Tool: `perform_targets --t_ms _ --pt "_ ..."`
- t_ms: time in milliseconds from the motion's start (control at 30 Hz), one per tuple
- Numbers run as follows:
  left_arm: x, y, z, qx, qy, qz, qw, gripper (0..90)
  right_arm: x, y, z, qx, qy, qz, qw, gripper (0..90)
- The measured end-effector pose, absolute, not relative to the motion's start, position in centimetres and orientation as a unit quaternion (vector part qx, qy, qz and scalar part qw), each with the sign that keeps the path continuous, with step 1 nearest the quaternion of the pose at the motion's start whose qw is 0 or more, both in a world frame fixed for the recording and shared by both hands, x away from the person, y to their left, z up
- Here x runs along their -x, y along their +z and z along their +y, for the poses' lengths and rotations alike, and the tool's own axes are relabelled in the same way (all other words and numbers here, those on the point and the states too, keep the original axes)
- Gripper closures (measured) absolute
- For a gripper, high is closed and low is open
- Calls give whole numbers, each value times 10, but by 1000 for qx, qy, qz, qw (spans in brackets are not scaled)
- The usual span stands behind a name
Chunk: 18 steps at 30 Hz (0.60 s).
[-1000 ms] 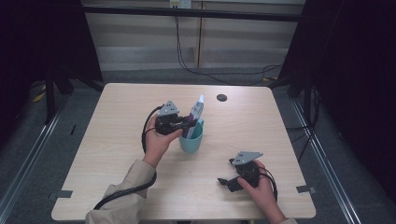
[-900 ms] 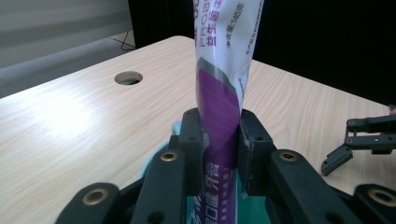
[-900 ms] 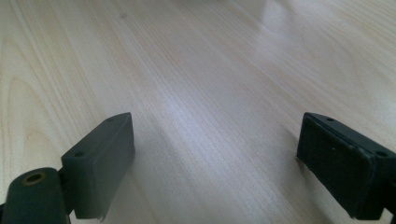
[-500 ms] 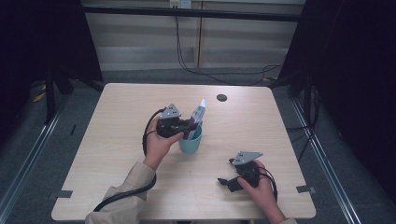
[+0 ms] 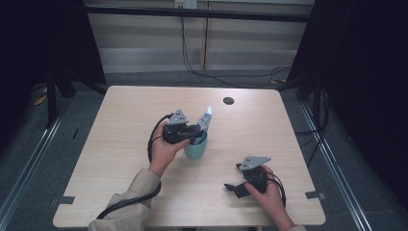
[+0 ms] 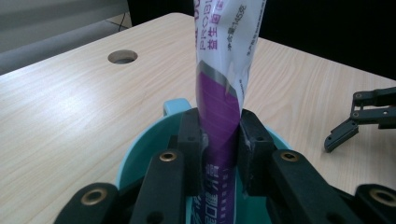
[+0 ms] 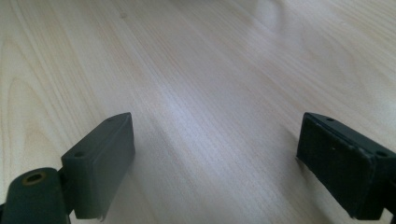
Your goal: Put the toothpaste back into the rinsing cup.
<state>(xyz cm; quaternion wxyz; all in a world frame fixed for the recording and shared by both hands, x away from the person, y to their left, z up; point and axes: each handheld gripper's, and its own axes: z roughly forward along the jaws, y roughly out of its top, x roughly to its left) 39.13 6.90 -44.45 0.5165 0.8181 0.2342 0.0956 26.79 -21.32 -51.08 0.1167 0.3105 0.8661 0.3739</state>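
Purple-and-white sachet (image 6: 224,93), upright, its lower end inside the teal cup (image 5: 196,147) near the middle of the table (image 5: 120,144); printed upper end rises above the rim. Left gripper (image 6: 220,140) clamps the sachet between both black jaws directly over the cup mouth. Right gripper (image 5: 232,187) rests near the table's near right corner, jaws spread wide, bare wood between them. A round hole (image 5: 228,100) lies toward the far edge.

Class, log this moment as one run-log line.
left gripper: shut on tube | tube: in teal cup | right gripper: open, idle
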Motion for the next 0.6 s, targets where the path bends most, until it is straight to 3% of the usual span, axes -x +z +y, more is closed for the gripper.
perform_targets --t_ms 600 --pt "-391 -445 69 -825 91 241 503 700 -268 -511 -213 -310 374 867 116 107"
